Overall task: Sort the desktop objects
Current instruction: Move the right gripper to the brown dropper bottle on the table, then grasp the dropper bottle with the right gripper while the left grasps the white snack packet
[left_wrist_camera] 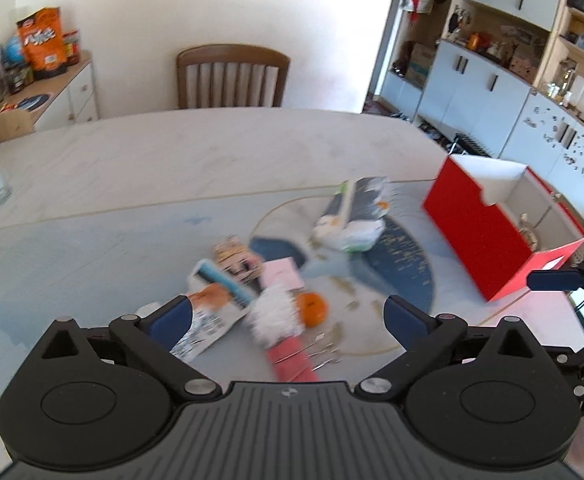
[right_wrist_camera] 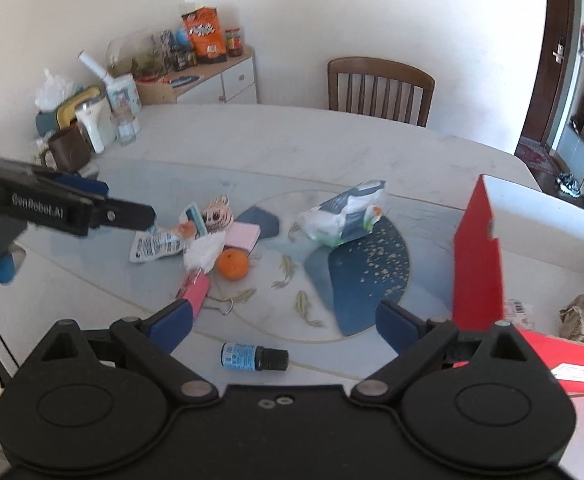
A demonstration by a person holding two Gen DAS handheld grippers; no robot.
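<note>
Both tongs are spread wide and hold nothing. The left tongs (left_wrist_camera: 284, 316) hang above a small heap on the table (left_wrist_camera: 172, 160): an orange (left_wrist_camera: 312, 309), a pink box (left_wrist_camera: 282, 274), a white tuft (left_wrist_camera: 276, 312) and a printed sachet (left_wrist_camera: 202, 326). The right tongs (right_wrist_camera: 284, 322) are over a small dark bottle (right_wrist_camera: 254, 357) that lies on its side. A white snack bag (right_wrist_camera: 341, 216) lies further back, and the red box (right_wrist_camera: 477, 256) stands open at the right.
</note>
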